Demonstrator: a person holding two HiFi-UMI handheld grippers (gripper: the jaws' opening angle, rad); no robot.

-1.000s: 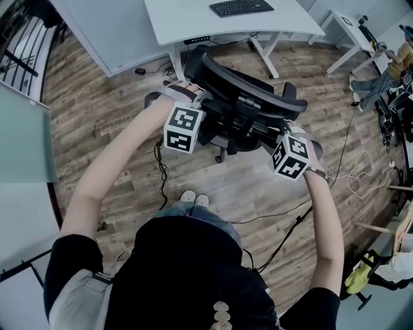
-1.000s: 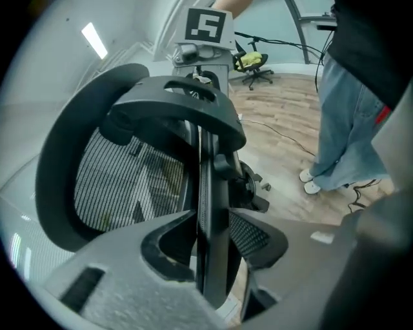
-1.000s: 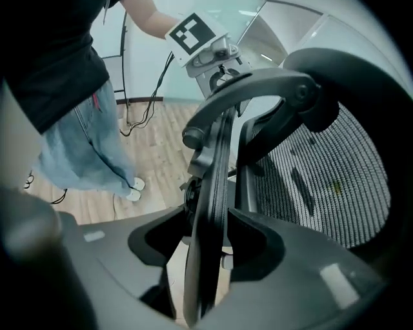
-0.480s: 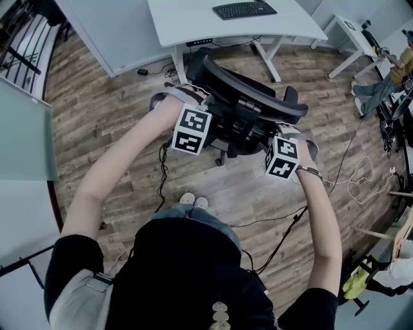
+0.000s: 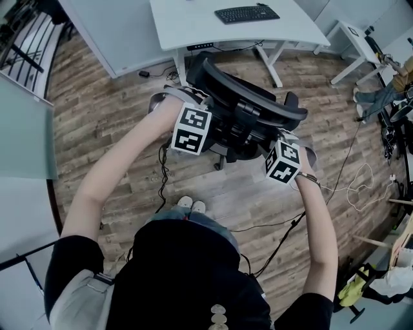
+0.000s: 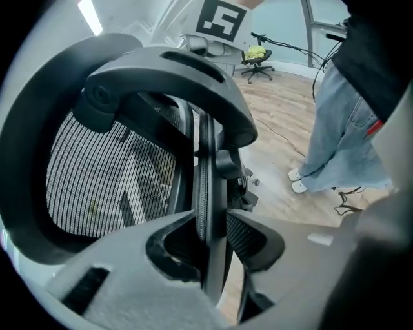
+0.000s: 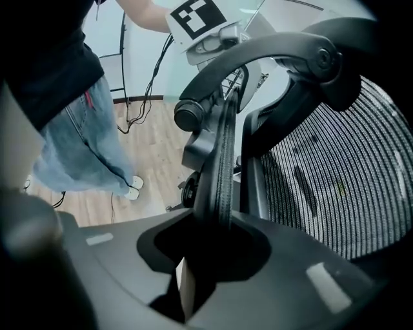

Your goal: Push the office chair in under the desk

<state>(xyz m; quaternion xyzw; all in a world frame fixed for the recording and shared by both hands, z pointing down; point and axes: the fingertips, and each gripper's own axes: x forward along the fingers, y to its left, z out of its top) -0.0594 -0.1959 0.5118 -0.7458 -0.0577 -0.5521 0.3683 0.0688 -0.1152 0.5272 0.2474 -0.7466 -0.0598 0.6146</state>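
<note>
A black office chair (image 5: pixel 248 106) stands on the wood floor in front of the white desk (image 5: pixel 193 29), its mesh backrest toward me. My left gripper (image 5: pixel 205 116) is at the backrest's left edge and my right gripper (image 5: pixel 279 134) at its right edge. In the left gripper view the backrest's rim (image 6: pixel 210 161) runs between the jaws of the left gripper (image 6: pixel 211 222), which have just been closing and press on it. In the right gripper view the rim (image 7: pixel 222 161) likewise sits in the right gripper (image 7: pixel 216 229), whose jaws have just been closing onto it.
A black keyboard (image 5: pixel 247 13) lies on the desk, whose legs (image 5: pixel 268 58) flank the chair. Cables (image 5: pixel 161 171) trail on the floor by my shoes (image 5: pixel 191 205). Another white table (image 5: pixel 352 42) and clutter are at the right, and a grey partition (image 5: pixel 110 32) at the back left.
Both grippers have drawn slightly inward onto the backrest's edges. The chair stays at about the same place in front of the desk.
</note>
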